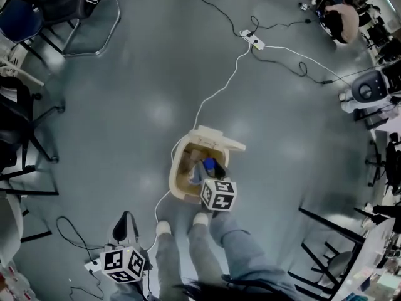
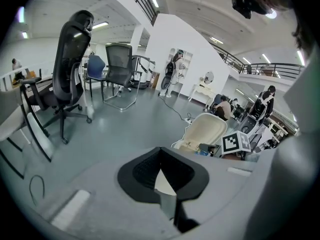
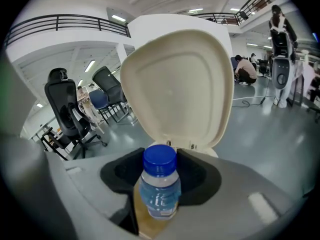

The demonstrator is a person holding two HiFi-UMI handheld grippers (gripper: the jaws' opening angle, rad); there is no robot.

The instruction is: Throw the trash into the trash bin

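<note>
Head view, bin: the trash bin [image 1: 176,175] stands on the floor just ahead of the person's shoes, its lid [image 1: 220,140] tipped back and its mouth open.
Head view, right gripper: the right gripper [image 1: 212,175] hangs over the bin's near rim with the bottle [image 1: 208,165] already above the opening.
Head view, left gripper: the left gripper [image 1: 124,227] sits low and well off to the side, near a white cable [image 1: 216,93].
Left gripper view, jaws: drawn together at the tips, nothing between them; the bin [image 2: 205,131] lies ahead and to the right. Best kept out of the way.
Right gripper view, jaws: closed around the body of the clear, blue-capped bottle [image 3: 160,189], which stands upright with the raised lid [image 3: 177,84] close behind it.
Step in hand: probably the release into the bin.
How to do it well: keep the bottle over the middle of the mouth, clear of the lid and the rim, then spread the jaws fully so it falls straight.
Risk: a release too near the lid could bounce the bottle out.
</note>
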